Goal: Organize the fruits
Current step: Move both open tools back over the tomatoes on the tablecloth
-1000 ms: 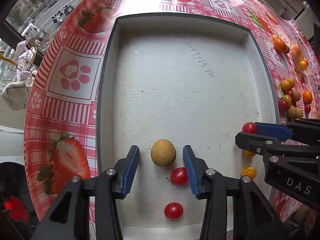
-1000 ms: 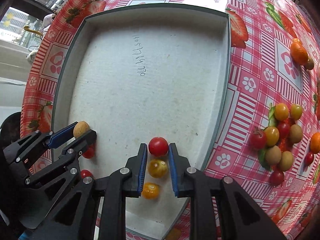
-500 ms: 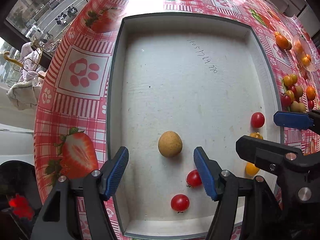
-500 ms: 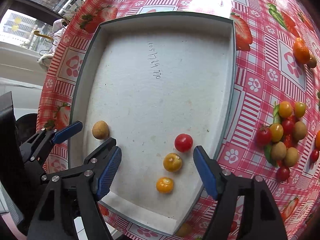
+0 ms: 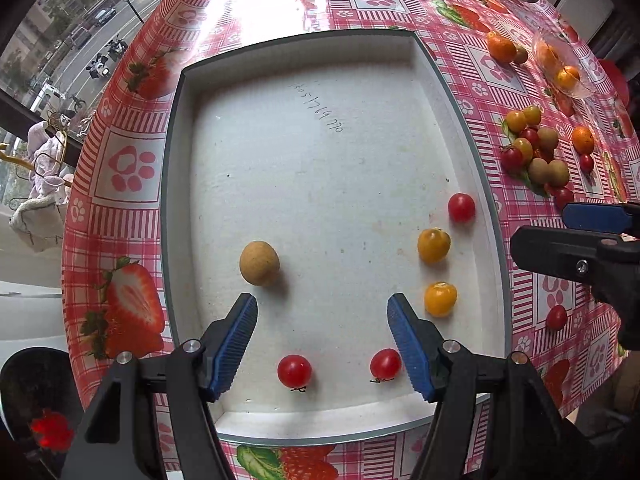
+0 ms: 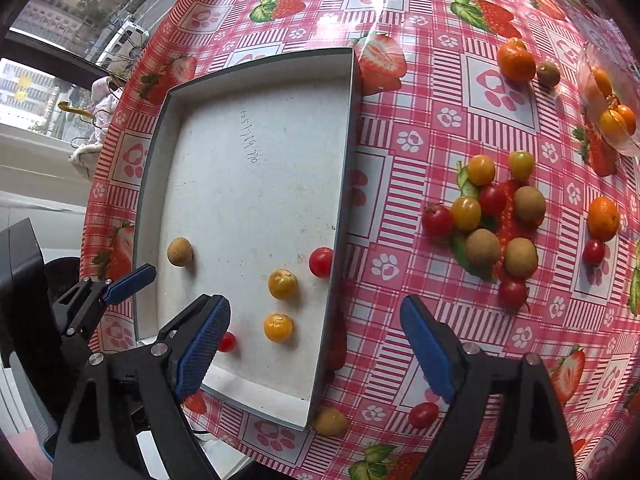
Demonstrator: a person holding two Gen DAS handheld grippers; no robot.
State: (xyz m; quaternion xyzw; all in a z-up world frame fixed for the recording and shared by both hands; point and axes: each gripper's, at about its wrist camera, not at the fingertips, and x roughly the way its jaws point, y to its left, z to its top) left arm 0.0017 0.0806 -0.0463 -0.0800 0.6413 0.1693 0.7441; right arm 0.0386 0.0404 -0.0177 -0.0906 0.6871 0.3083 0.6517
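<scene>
Both grippers are pointed steeply down at the tray (image 5: 172,208). The left gripper (image 5: 322,346) is held part-open and empty. The right gripper (image 6: 316,344), its jaws just opened wide, is held empty over the tray's edge

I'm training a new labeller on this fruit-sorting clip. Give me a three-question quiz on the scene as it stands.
1. How many fruits lie in the grey tray?
2. True or false: the right gripper holds a red cherry tomato.
3. The brown longan in the tray lies: A) touching the yellow cherry tomatoes; B) alone on the left side; C) outside the tray.

Key: 1) six; 2) false, its jaws are open and empty; 3) B.
</scene>
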